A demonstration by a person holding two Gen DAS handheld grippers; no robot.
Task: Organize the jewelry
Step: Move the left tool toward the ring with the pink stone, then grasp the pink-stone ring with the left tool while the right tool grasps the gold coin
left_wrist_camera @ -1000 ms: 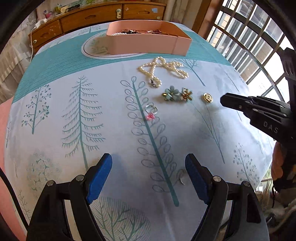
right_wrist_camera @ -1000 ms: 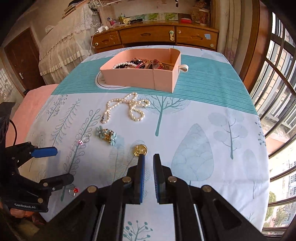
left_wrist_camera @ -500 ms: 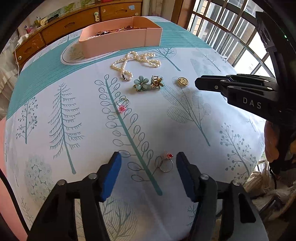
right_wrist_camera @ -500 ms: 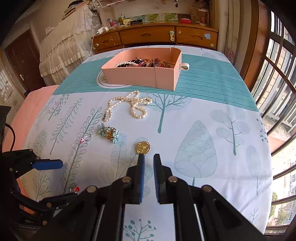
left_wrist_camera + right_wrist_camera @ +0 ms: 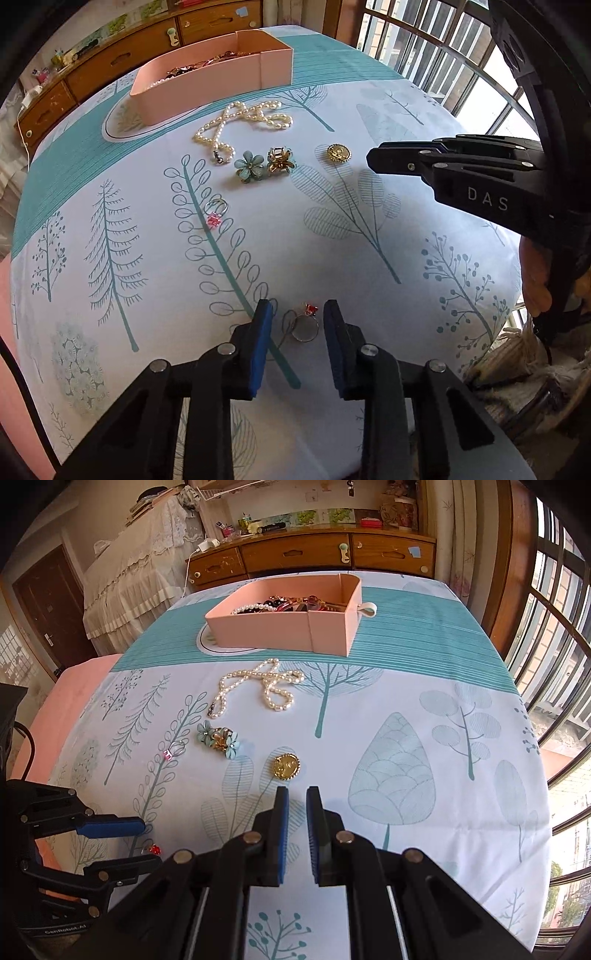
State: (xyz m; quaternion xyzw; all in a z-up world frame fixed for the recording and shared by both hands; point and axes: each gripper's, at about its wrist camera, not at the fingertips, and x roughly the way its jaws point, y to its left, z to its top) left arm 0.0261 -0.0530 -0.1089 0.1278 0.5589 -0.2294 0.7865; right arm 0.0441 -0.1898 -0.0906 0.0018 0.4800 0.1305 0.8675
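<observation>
My left gripper [image 5: 297, 314] is open, its blue pads on either side of a silver ring with a red stone [image 5: 306, 325] lying on the tablecloth, not touching it. The ring also shows in the right wrist view [image 5: 155, 848] between the left fingers. My right gripper [image 5: 297, 797] is nearly shut and empty, just in front of a gold round brooch [image 5: 285, 766]. A pink-stone ring [image 5: 215, 216], a blue flower piece [image 5: 250, 167], a gold flower piece [image 5: 280, 161] and a pearl necklace [image 5: 243, 118] lie farther on. A pink box [image 5: 280, 618] holds more jewelry.
The table carries a white and teal tree-print cloth [image 5: 406, 738]. A wooden dresser [image 5: 317, 559] stands behind it, window bars [image 5: 554, 627] to the right, a lace-covered bed [image 5: 140, 572] to the left. The right gripper's arm [image 5: 480, 184] reaches in at the right of the left wrist view.
My left gripper has moved forward and down so that the red-stone ring now lies between its pads, and its jaws have narrowed. My right gripper has barely moved.
</observation>
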